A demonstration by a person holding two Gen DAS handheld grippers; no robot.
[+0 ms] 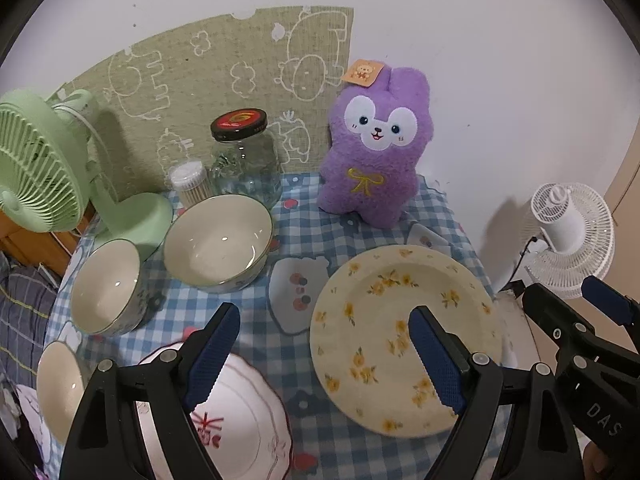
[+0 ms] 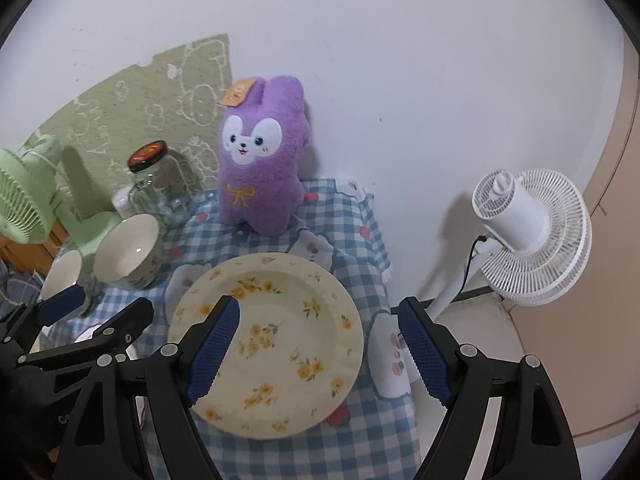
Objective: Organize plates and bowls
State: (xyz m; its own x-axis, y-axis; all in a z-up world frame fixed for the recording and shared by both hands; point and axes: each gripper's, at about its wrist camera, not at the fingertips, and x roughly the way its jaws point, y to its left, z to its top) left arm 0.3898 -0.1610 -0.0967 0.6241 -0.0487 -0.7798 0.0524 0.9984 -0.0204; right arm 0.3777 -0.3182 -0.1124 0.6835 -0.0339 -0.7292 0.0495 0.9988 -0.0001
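Both tongs, left gripper (image 1: 322, 354) and right gripper (image 2: 318, 350), gape empty; a hasty pinch could skid the yellow plate (image 2: 268, 344) off the table's edge.

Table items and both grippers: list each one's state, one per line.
Yellow floral plate: flat, empty.
Red-trimmed plate: flat, empty.
Large bowl: upright, empty.
Second bowl: upright, empty.
Third bowl: upright, empty.
Glass jar: lidded.
Left gripper: open.
Right gripper: open.

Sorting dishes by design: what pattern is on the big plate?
Cream with yellow flowers, on the big plate; clearest in the right wrist view.
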